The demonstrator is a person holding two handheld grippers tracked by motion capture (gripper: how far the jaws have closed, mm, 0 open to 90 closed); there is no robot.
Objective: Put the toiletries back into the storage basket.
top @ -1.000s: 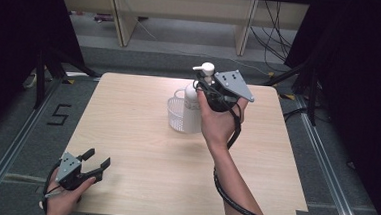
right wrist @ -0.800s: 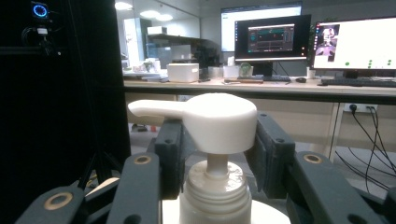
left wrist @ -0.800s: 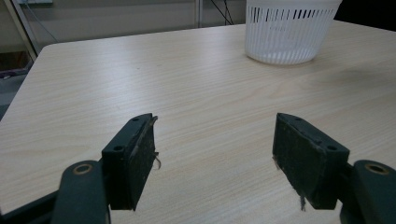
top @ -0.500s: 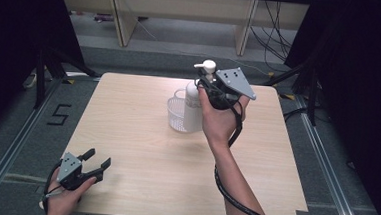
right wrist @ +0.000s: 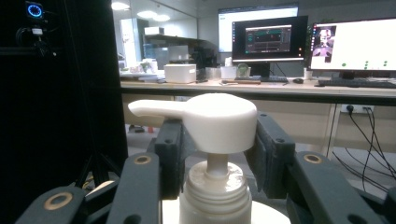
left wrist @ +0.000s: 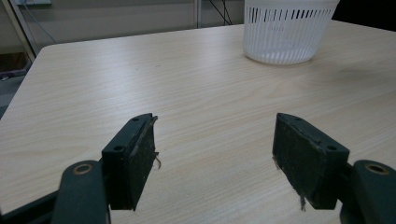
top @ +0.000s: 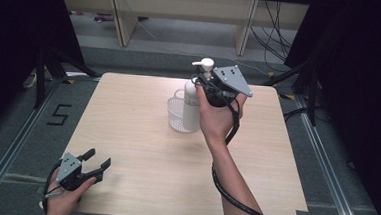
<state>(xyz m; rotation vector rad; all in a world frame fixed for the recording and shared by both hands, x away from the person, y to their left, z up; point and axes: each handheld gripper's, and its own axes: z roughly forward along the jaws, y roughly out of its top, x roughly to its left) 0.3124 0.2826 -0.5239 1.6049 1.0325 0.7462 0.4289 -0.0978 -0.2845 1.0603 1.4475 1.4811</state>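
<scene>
A white pump bottle [top: 192,105] stands upright with its lower part inside a white slotted basket [top: 177,117] near the table's far middle. My right gripper [top: 206,86] is shut on the bottle's top, just under the pump head [top: 204,64]. In the right gripper view the jaws press on both sides of the bottle's neck [right wrist: 215,193], and the right gripper [right wrist: 215,140] points level. Whether the bottle rests on the basket's floor is hidden. My left gripper [top: 96,161] sits open at the table's near left corner. The left gripper [left wrist: 215,149] has nothing between its pads, and the basket [left wrist: 285,32] stands far ahead of it.
The wooden table [top: 138,184] stands between black frames on both sides. A cable [top: 237,203] trails from the right gripper along the forearm. Shelving [top: 184,17] stands behind the table's far edge.
</scene>
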